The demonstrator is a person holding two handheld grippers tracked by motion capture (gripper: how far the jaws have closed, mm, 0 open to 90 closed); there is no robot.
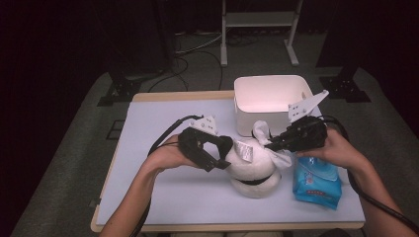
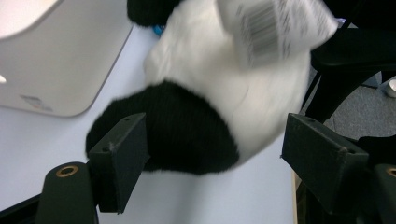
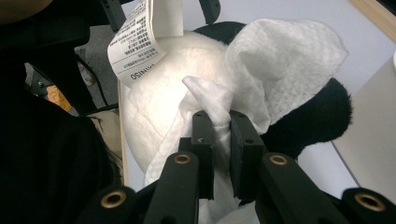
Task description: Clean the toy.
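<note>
A black-and-white plush toy (image 1: 252, 170) sits on the pale table top, with a printed paper tag (image 1: 243, 149) on its upper side. My left gripper (image 1: 223, 154) is at the toy's left flank. Its jaws stand wide apart around a black patch of the plush (image 2: 187, 135), and the right-hand jaw is clear of the fur, so it is open. My right gripper (image 1: 271, 144) comes in from the right and is shut on a white wet wipe (image 3: 280, 60), which drapes over the toy's white body (image 3: 154, 70).
A white plastic bin (image 1: 269, 81) stands just behind the toy, close to both grippers. A blue pack of wipes (image 1: 316, 183) lies at the right under the right hand. The table's front edge is near the forearms.
</note>
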